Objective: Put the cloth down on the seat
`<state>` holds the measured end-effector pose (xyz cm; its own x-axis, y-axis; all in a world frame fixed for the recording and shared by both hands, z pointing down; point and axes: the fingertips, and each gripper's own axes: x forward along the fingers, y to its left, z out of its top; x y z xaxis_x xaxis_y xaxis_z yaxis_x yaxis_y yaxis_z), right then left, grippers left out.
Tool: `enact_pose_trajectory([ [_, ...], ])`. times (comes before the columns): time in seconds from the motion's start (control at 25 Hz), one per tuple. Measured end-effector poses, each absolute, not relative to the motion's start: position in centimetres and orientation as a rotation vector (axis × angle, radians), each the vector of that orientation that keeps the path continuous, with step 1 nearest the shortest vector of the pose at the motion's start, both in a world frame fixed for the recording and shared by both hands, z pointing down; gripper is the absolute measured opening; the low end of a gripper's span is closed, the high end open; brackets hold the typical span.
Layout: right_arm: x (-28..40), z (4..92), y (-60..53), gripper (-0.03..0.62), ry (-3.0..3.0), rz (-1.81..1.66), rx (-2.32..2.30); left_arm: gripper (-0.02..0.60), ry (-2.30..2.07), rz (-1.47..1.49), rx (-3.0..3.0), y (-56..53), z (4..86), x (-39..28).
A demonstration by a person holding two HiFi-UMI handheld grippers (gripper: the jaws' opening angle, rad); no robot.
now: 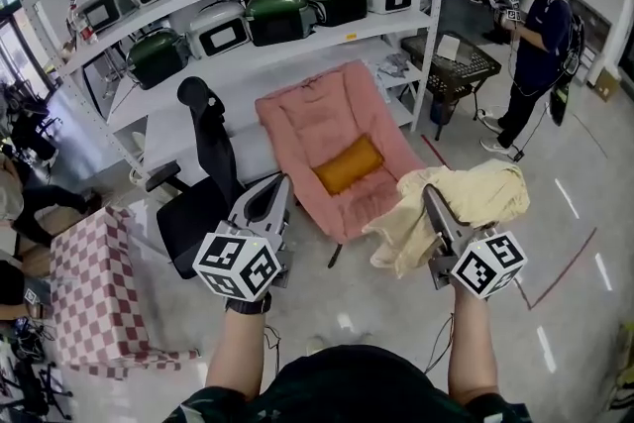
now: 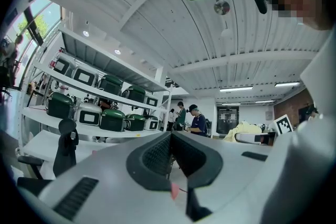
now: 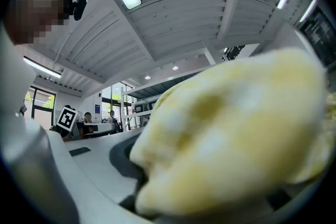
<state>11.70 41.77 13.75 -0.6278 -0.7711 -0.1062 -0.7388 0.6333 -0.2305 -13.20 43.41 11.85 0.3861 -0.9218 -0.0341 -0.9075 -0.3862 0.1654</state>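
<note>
The pale yellow cloth (image 1: 468, 198) hangs bunched from my right claw (image 1: 432, 199), whose jaws are pinched on its folds. It is up in the air, just right of the pink chair (image 1: 315, 119), not on it. An orange cushion (image 1: 349, 163) lies on that seat. My left claw (image 1: 281, 183) is closed on nothing.

Two tools (image 1: 280, 183) (image 1: 432, 195), one cloth (image 1: 480, 196), one seat (image 1: 315, 114) (one cushion (image 1: 349, 163)), one office chair (image 1: 201, 211).

Seat (image 1: 327, 119) before shelving (image 1: 297, 45), cushion (image 1: 349, 164) on it; office chair (image 1: 203, 198) at its left; cloth (image 1: 485, 193), in right hand-held gripper (image 1: 432, 198), at its right.
</note>
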Motion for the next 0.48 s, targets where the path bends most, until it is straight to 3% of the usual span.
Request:
enact_pose_trajectory([
  [0.48, 14.3, 14.6, 40.9, 0.103, 2.666, -0.254, -1.224, 0.006, -1.732, -0.193, 2.472, 43.2, 12.5, -12.0],
])
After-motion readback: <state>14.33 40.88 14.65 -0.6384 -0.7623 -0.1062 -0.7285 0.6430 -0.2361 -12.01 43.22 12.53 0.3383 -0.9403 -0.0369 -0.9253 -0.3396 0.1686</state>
